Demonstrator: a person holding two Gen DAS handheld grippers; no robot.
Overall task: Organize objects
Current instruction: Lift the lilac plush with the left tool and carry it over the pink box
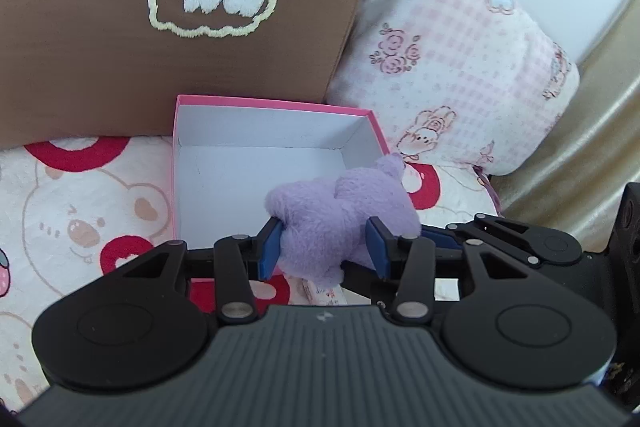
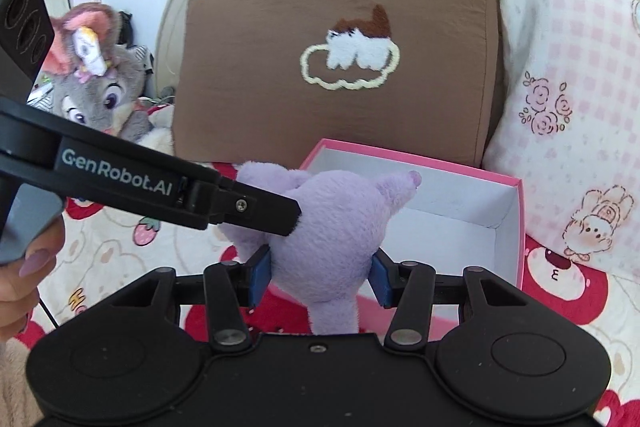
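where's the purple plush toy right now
The purple plush toy is gripped by both claws, over the near edge of the open pink box, in front of the brown pillow.

Bright, even daylight, soft shadows inside the pink box point(image 1: 276, 131), blown-out white wall at upper right, strong fisheye bending at edges, slight blur throughout

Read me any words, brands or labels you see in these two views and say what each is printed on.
"GenRobot.AI": white lettering on the black arm of the left tongs, seen in the right wrist view.
Small packet under the purple plush toy: reddish print, too small and blurred to read.
Red bedsheet patch: a single mark, unclear.
Nothing else legible.
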